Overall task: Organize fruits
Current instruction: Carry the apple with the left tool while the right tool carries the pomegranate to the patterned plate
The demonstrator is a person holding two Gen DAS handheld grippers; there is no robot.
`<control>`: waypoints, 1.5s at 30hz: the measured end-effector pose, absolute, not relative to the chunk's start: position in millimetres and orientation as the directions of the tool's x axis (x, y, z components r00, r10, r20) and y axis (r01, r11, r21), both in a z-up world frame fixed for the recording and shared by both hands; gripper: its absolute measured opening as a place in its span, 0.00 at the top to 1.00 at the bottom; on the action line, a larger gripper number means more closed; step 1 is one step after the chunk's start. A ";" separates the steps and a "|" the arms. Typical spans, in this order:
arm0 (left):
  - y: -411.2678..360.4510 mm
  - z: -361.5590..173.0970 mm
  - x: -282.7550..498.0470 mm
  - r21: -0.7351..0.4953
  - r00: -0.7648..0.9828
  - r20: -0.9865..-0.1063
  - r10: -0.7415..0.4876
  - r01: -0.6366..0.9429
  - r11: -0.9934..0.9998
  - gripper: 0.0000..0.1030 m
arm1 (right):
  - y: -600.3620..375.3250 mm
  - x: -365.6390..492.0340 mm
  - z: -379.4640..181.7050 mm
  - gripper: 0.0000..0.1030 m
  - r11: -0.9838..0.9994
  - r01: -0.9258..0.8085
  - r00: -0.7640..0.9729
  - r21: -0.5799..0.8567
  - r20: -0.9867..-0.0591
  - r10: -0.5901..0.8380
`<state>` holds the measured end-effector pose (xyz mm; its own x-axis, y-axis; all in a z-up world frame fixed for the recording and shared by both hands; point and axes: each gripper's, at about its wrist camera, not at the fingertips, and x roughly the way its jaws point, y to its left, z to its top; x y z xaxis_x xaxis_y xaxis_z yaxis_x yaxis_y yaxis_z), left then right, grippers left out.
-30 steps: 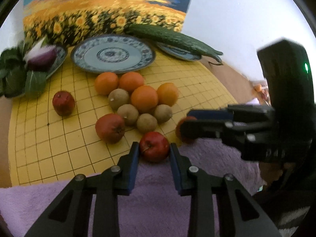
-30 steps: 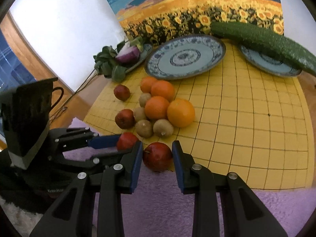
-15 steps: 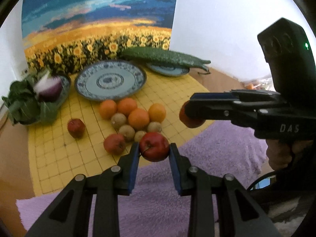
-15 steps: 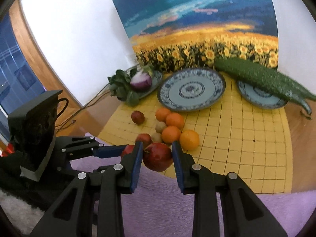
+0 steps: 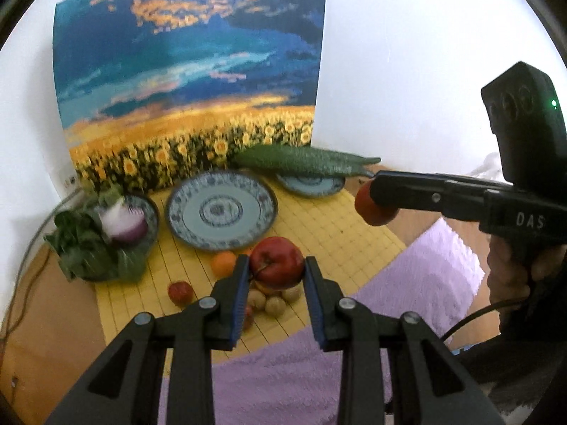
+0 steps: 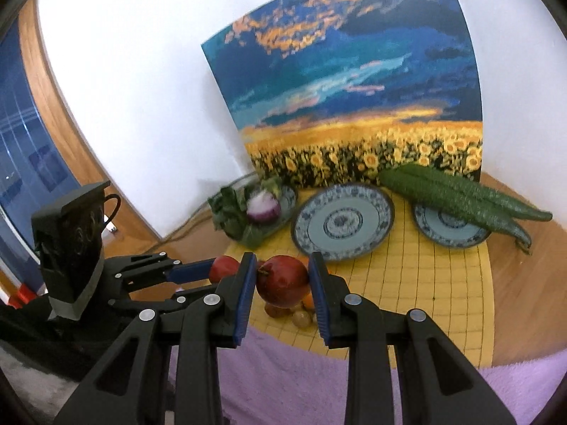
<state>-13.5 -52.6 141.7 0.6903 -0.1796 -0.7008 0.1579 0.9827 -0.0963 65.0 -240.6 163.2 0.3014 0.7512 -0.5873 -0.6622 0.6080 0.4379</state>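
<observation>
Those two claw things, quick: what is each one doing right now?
Left gripper: closed on a red apple.
Right gripper: closed on a dark red apple.

"DAS" on the right tongs' (image 5: 377, 200) black body.

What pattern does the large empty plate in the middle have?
The large plate has a blue-and-white ornamental pattern with a round medallion at its centre; the right wrist view shows it best.

Brown wooden desk (image 6: 524, 248), yellow grid-lined mat (image 6: 425, 283) over its middle, fluffy lilac towel (image 5: 425, 283) along its near edge, sunflower-field picture board (image 6: 354, 106) at its far edge, dark cable (image 5: 21, 283) trailing over its left side
</observation>
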 end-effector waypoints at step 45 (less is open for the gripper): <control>10.7 46.8 121.6 -0.264 0.581 -0.778 -0.238 0.040 0.964 0.70 | -155.2 197.9 44.7 0.70 0.672 -0.576 0.160 0.466 -0.742 0.651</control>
